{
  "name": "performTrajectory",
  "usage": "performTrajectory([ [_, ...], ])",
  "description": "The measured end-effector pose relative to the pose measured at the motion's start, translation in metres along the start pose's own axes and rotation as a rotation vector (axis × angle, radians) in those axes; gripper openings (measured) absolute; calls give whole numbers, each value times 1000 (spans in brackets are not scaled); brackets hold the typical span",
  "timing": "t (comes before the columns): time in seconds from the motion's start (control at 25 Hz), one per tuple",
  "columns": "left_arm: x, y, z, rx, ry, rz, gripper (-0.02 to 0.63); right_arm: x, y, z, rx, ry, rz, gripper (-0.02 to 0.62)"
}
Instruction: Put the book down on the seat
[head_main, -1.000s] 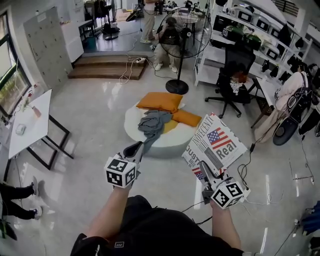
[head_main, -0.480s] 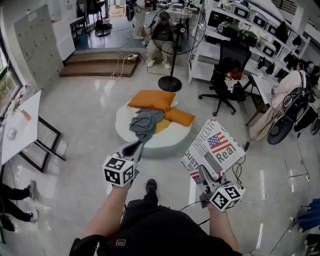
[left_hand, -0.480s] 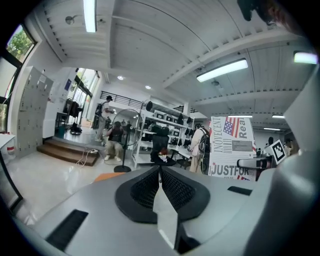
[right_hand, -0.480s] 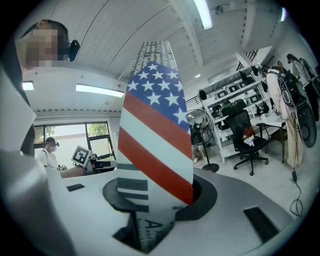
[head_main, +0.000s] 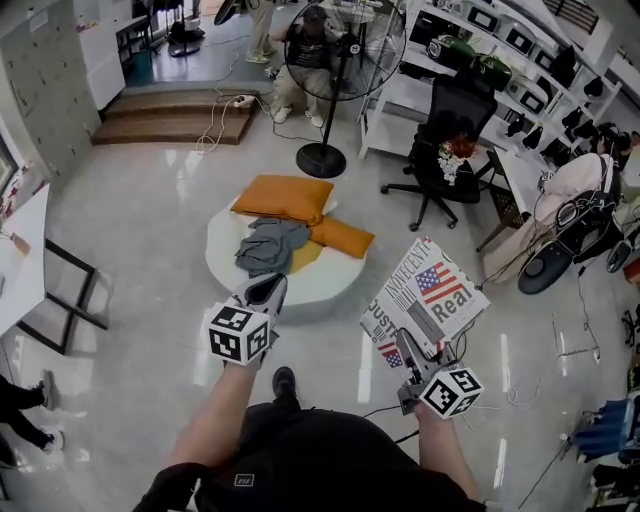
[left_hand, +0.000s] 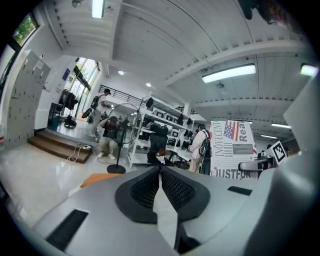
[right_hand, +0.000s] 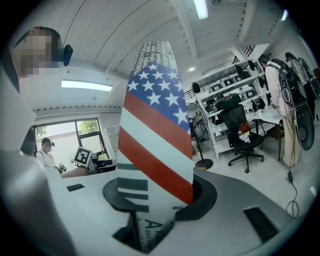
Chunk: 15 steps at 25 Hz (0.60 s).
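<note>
Moved: seat (head_main: 338, 278) nearer in view than before | right tool (head_main: 409, 343) clamped on book (head_main: 428, 298), carried upright, short of seat | left tool (head_main: 268, 291) closed, empty | left: approach, lay down

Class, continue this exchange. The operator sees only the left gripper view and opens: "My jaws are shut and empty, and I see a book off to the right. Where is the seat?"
Observer: The head view shows a round white seat just ahead of your left gripper.
Operator: Is it bare?
Observer: No. Orange cushions and a grey cloth lie on it.
Operator: Is the book gripped?
Observer: Yes. In the right gripper view the right gripper is closed on the lower edge of the book.
</note>
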<state>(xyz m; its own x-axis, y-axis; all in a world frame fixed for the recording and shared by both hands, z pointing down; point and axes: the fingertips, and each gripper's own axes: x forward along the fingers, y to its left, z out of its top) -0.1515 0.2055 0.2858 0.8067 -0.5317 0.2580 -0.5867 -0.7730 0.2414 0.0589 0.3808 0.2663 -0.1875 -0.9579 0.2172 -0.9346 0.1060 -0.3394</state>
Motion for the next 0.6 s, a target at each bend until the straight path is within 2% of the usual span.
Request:
performTrajectory([
  [0.2, 35, 28, 22, 54, 0, 10, 18, 51, -19, 24, -4, -3, 13, 167],
  [0.4, 55, 64, 30, 50, 22, 28, 18, 95, -31, 35, 19, -20, 18, 167],
  [0.6, 82, 68, 37, 82, 55, 26, 18, 119, -56, 39, 64, -19, 17, 167],
])
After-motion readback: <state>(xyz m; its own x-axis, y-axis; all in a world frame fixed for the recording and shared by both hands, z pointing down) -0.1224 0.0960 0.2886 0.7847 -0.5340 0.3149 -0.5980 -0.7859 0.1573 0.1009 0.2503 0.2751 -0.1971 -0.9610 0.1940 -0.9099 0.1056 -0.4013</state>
